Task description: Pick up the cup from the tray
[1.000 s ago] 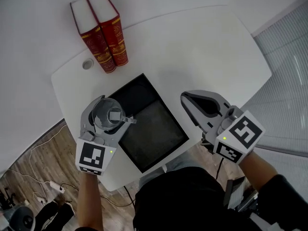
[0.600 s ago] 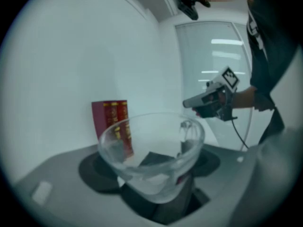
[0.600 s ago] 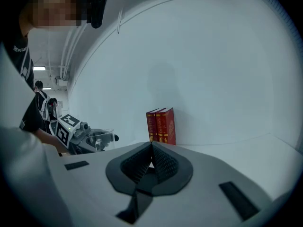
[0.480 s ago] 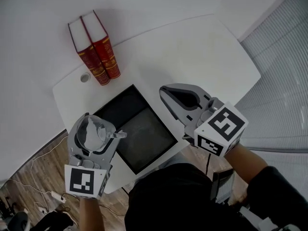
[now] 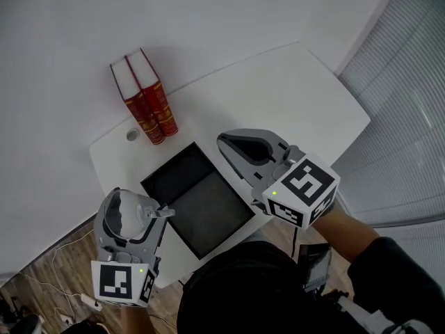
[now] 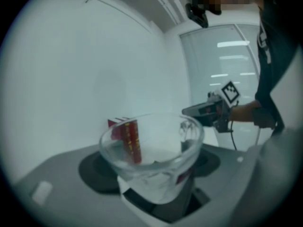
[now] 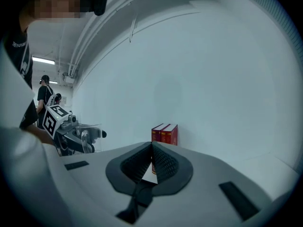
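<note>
Above the table's (image 5: 278, 96) edge, left gripper's (image 5: 131, 205) jaws clasp the cup (image 6: 151, 148).

white table (image 5: 278, 92) | black tray (image 5: 201, 207) lay flat by tabletop's near edge | two red books (image 5: 144, 106) stood upright at far-left edge | small round cap (image 5: 132, 136) sat just beside them

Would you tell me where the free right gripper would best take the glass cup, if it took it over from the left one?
Probably the rim. The cup sits mouth up in the left gripper, whose jaws clamp its lower body, while the flared rim stands clear above them. I would bring the right gripper down from above, one jaw inside the wall, one outside.
</note>
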`<state>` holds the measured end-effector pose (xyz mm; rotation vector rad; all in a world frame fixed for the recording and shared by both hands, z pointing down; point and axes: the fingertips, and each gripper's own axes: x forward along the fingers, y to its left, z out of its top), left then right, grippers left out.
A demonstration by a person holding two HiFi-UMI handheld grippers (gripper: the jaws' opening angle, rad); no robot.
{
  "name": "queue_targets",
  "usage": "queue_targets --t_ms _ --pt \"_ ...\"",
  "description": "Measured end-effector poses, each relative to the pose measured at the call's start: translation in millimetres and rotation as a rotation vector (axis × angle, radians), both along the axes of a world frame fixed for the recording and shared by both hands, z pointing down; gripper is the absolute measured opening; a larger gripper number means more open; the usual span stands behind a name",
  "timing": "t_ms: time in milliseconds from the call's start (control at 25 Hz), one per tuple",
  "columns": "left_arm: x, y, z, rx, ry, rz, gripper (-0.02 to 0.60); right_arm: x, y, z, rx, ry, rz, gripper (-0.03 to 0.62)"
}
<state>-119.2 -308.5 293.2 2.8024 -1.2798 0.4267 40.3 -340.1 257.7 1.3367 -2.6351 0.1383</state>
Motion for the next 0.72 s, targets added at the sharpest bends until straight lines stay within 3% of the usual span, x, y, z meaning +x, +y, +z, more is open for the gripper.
queue_targets --t_ms 240,720 --pt "-17.8 8.4 -16.6 0.021 0.005 -0.058 0.403 -5.9 5.8 -10.6 0.041 -0.001 -0.003 0.014" --pt "-19.8 17.2 -22.2 0.034 -0.004 -0.058 0.403 -2.3 9.7 -17.4 0.077 0.0 0.023 0.014"
